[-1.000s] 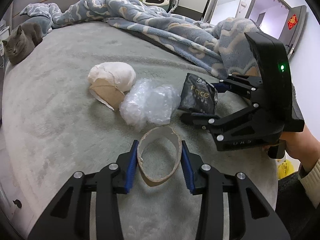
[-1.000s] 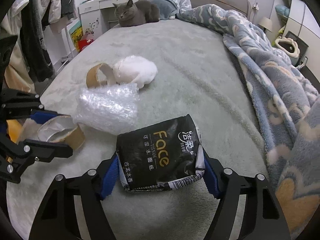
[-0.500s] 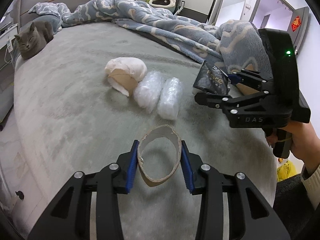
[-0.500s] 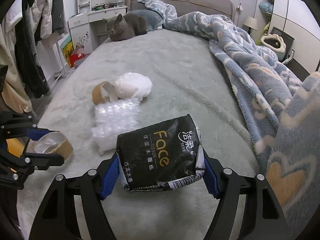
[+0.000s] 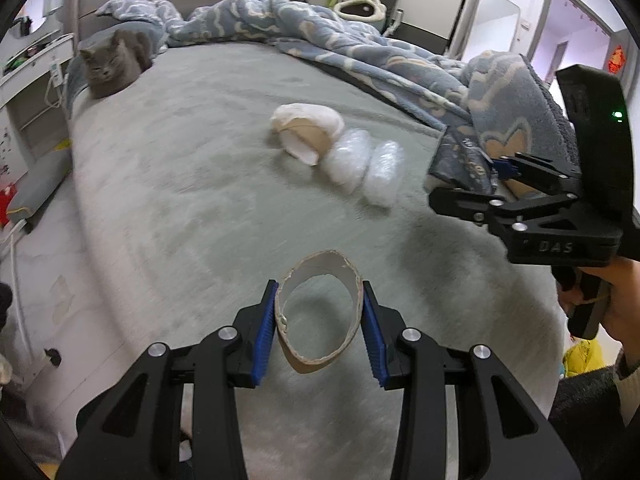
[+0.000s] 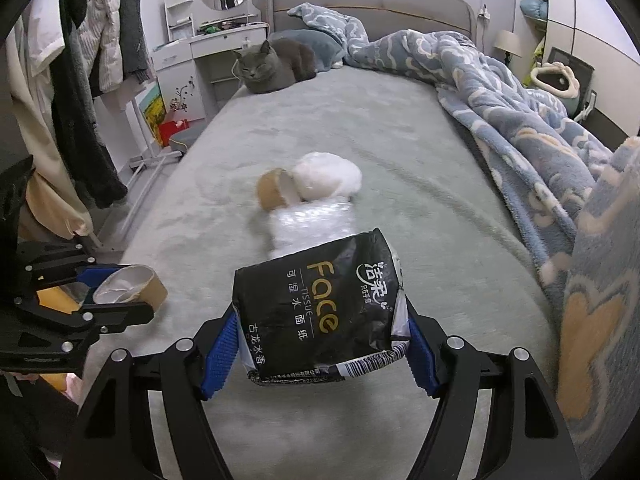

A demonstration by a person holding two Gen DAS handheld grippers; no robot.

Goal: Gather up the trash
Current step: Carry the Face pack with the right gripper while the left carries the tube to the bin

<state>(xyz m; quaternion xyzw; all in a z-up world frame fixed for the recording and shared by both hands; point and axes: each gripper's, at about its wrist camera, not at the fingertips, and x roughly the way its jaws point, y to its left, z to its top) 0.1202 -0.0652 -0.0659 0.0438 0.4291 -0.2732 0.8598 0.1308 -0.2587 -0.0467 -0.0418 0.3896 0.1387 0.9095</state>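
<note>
My left gripper (image 5: 319, 330) is shut on a squashed cardboard tape ring (image 5: 320, 316), held above the grey bed; it shows too at the left of the right wrist view as the left gripper (image 6: 90, 292) with the ring (image 6: 132, 290). The right gripper (image 6: 318, 350) is shut on a black "Face" tissue packet (image 6: 320, 308). In the left wrist view that right gripper (image 5: 472, 184) hangs at the right with the packet (image 5: 460, 160) edge-on. On the bed lie a white wad with a cardboard ring (image 5: 308, 130) (image 6: 316, 184) and crumpled bubble wrap (image 5: 366, 166) (image 6: 312, 226).
A grey cat (image 6: 276, 66) (image 5: 112, 64) lies at the head of the bed. A blue patterned blanket (image 6: 500, 92) is heaped along the right side. Clothes hang on a rack (image 6: 80, 80) to the left, beside a white dresser (image 6: 208, 56).
Both grippers have drawn back from the pile with their loads still held; the wad and bubble wrap look smaller and farther. The right gripper has shifted right in the left wrist view.
</note>
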